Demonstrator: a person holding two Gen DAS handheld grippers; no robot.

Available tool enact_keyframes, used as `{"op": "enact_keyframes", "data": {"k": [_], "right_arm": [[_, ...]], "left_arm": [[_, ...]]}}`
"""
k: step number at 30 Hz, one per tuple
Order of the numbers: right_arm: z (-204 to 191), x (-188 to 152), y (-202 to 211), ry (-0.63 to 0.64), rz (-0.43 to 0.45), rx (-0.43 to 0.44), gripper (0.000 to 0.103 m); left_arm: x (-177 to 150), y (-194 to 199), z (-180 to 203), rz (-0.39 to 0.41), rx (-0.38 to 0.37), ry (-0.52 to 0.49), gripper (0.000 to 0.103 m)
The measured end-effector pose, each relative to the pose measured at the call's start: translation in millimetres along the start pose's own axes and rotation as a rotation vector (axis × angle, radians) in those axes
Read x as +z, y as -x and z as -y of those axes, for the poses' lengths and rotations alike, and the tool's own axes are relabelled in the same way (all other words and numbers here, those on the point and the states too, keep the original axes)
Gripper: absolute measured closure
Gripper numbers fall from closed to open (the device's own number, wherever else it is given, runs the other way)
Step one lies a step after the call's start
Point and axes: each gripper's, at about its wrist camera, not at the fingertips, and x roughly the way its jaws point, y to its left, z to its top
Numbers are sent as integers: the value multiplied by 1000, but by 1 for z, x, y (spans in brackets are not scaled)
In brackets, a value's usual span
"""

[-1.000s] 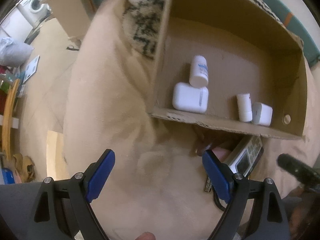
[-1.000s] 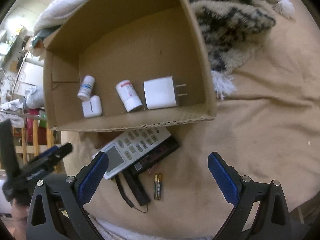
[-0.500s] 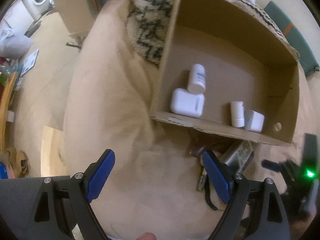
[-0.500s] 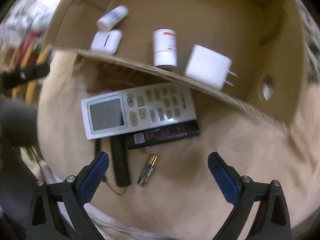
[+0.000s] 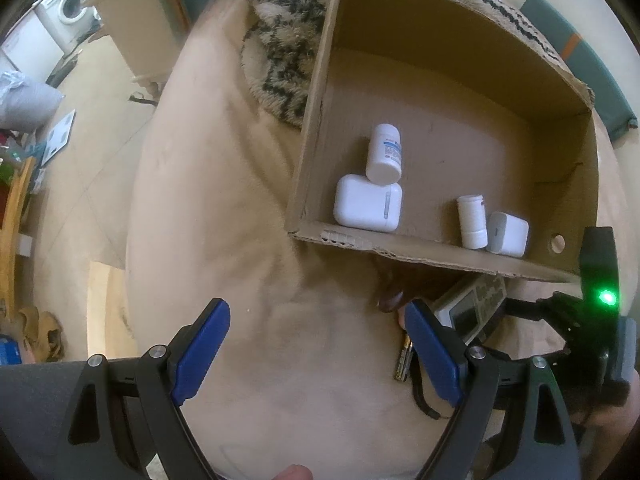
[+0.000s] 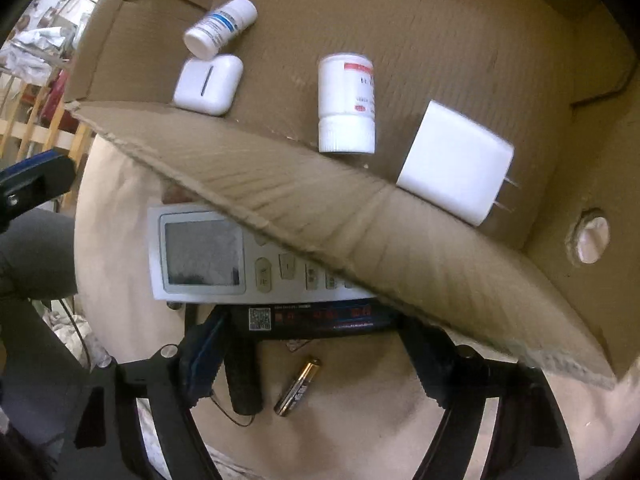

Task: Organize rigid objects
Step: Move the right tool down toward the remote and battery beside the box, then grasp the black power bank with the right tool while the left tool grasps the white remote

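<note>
Left gripper (image 5: 316, 350): blue-padded fingers spread wide, empty, above the beige plush blanket (image 5: 224, 240). Right gripper (image 6: 316, 364): fingers spread wide, grasping nothing, low over the same blanket. Between its fingers: one gold-and-black cylindrical battery (image 6: 298, 386), lying loose; just left of it, a short black stick-shaped object (image 6: 242, 376) with a thin cord. Next beyond: a flat black rectangular device (image 6: 316, 318) bearing a QR label, its far edge under a white remote control with grey screen (image 6: 208, 256). The remote's button end runs beneath the near wall of an open brown cardboard box (image 6: 320, 216). Inside the box, near wall first: white rounded earbud case (image 6: 208, 84); white plastic pill bottle with red-striped label (image 6: 346, 104), on its side; white square plug adapter (image 6: 454, 162), prongs pointing right. Farther in: white pill bottle with blue label (image 6: 220, 26), on its side, touching the earbud case. Beyond the box: black-and-cream patterned fuzzy throw (image 5: 288, 52).
</note>
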Motion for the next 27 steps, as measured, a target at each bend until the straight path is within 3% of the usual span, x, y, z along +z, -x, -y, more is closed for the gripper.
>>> {"op": "enact_keyframes", "data": {"k": [5,11,15,19,22,27], "right_arm": [[-7,-6,2,-4,-17,-20,17],[-11,-19,42,-21,23,-39,17],[-8,-39,83,-44,152,-20,17],[-11,-56,129,-89,398,61,17],[-17,-57,141,-139,532,62,17],[-10,-62,150,-178,610,28,17]], "left_arm": [[-1,1,1,13,10,-6,15],[0,4,-3,19,3,6,15],[-2,8,1,32,2,-12,15],[-5,8,7,38,8,-45,15],[-9,8,15,38,10,-91,15],[-17,9,27,65,31,-168,15]]}}
